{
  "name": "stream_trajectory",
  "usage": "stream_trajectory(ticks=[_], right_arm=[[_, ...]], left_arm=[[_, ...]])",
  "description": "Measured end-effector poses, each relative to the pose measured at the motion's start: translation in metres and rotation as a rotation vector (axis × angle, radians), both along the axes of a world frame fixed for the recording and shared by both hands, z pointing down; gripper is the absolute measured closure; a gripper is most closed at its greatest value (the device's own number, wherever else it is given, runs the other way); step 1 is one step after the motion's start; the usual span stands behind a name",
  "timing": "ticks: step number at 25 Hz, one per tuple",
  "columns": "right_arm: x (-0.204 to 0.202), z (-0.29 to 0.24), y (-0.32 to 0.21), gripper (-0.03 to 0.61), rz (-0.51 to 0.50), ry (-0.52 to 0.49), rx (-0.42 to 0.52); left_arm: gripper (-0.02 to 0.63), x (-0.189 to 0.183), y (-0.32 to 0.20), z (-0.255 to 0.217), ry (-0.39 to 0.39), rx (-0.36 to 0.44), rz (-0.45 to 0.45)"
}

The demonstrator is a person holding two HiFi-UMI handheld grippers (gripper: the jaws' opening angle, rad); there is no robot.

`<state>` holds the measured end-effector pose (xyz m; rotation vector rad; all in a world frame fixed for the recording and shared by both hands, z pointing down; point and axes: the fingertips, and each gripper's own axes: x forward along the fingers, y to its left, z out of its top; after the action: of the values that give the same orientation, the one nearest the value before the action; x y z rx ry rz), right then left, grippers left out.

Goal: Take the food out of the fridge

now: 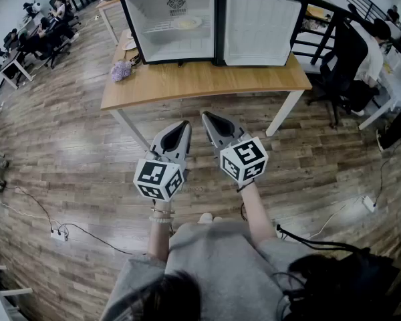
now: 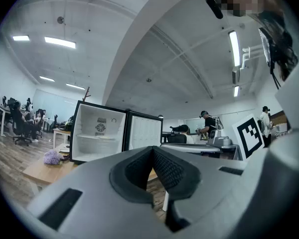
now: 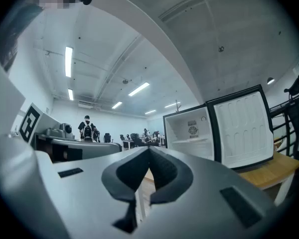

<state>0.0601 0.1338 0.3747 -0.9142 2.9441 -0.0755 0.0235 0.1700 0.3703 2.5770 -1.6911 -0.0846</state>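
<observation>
Both grippers pressed together and empty, facing the open mini fridge.

The left gripper [image 1: 182, 124] and right gripper [image 1: 205, 116] are held level, side by side and near each other. Each has its jaws closed tip to tip with nothing between them. Well ahead of both tips a mini fridge [image 1: 147, 19] stands on a wooden table [image 1: 200, 79], its door [image 1: 260, 29] swung open ahead of the right gripper. The plate of food [image 1: 186, 23] sits on the fridge's upper shelf, straight ahead of the left gripper. A purple bunch [image 1: 121, 70] lies on the table, ahead and left of it.
</observation>
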Motion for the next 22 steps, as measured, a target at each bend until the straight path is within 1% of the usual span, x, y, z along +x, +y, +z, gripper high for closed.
stream_trajectory(ticks=[7,22], right_arm=[[0.006,0.002,-0.002,0.571,0.0,-0.015,-0.01],[0.013,0.003,-0.007,0.571,-0.012,-0.031,-0.032]], left_arm=[[0.606,0.011,-0.002,0.0,-0.005,-0.002,0.017],[0.606,0.015,-0.006,0.002,-0.002,-0.005,0.001]])
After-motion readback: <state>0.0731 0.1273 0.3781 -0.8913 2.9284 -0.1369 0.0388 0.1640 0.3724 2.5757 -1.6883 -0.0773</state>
